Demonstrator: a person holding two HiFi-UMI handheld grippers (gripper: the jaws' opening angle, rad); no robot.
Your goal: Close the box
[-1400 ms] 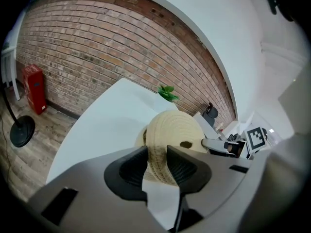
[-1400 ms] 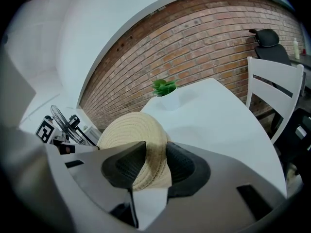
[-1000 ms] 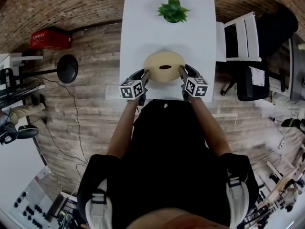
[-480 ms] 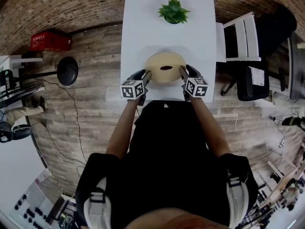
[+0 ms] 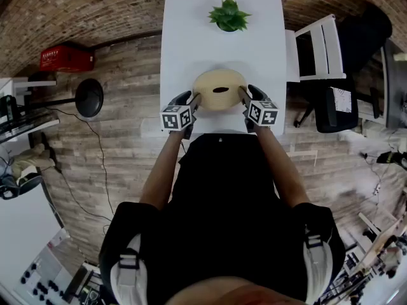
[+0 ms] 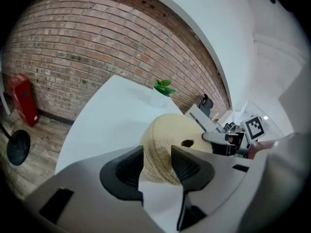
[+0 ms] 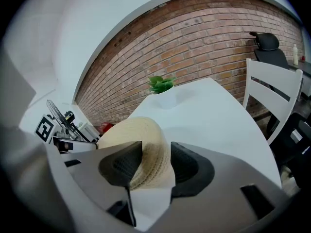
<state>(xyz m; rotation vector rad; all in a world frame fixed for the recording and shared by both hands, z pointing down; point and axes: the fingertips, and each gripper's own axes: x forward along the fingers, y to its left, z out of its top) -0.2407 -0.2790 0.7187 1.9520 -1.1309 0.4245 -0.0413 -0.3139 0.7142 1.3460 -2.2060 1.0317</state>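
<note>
A round beige woven box (image 5: 219,89) with a dark hole in its lid sits on the white table (image 5: 191,37), near the front edge. My left gripper (image 5: 194,98) is at the box's left side and my right gripper (image 5: 243,95) at its right side. In the left gripper view the box's rim (image 6: 167,144) lies between the jaws of the left gripper (image 6: 157,165), which are opening. In the right gripper view the rim (image 7: 136,140) likewise lies between the opening jaws of the right gripper (image 7: 155,161). Neither pair of pads visibly presses on the weave.
A small green plant in a white pot (image 5: 229,14) stands at the table's far end. To the right of the table are a white chair (image 5: 321,46) and a black office chair (image 5: 337,107). A red crate (image 5: 63,57) and a black stool (image 5: 89,94) stand on the floor at the left.
</note>
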